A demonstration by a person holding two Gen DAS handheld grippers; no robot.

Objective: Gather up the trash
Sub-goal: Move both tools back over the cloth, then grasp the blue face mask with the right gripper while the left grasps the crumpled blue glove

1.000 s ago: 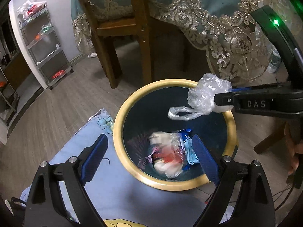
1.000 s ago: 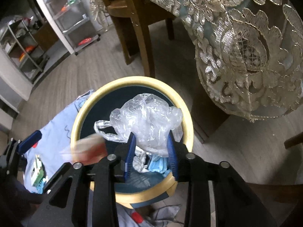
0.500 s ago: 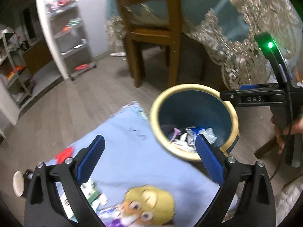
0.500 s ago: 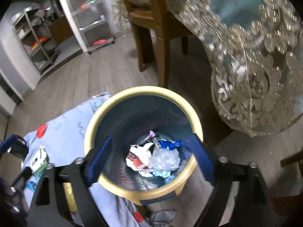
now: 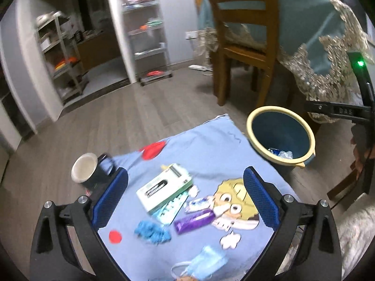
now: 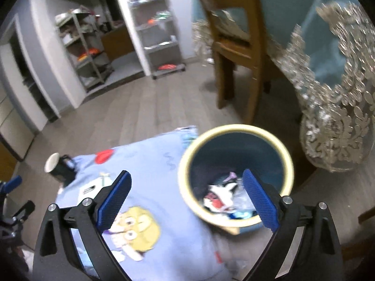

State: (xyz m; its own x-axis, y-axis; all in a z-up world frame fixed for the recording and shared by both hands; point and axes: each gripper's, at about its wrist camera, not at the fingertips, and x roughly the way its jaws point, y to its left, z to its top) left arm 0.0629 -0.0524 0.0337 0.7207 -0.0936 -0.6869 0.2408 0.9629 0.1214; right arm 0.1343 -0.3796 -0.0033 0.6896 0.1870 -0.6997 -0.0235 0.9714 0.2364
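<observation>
Left gripper (image 5: pixel 185 201): jaws spread wide, nothing between the blue pads; it hangs over the blanket and points down at the litter.
Right gripper (image 6: pixel 186 197): jaws opening, already wide, with nothing held between them; it hangs above the near rim of the bin. In the left view its black arm shows at the right edge with a green light.
Writing: white letters "DAS" on the arm of the right gripper, seen in the left view. Print on the box and wrappers is too blurred to read.
Bin (image 5: pixel 254 126): round, blue inside, pale yellow rim, on the wood floor at the right corner of the blanket, beside the table. Trash lies at its bottom: clear plastic, blue scraps, a white and red piece.
Blanket (image 5: pixel 211 149): light blue, with red spots and a yellow cartoon figure, spread on the floor.
Box (image 5: pixel 164 187): white and green, flat, on the middle of the blanket.
Wrapper (image 5: pixel 194 219): purple, long, just below the box.
Wad (image 5: pixel 152 231): blue, crumpled, left of the wrapper.
Mask (image 5: pixel 206 263): light blue, at the near edge of the blanket.
Mug (image 5: pixel 90 172): dark, white inside, at the left edge of the blanket, just beyond the left finger.
Chair (image 5: pixel 243 46): wooden, behind the bin.
Tablecloth (image 5: pixel 328 46): teal with gold lace border, hanging above the bin.
</observation>
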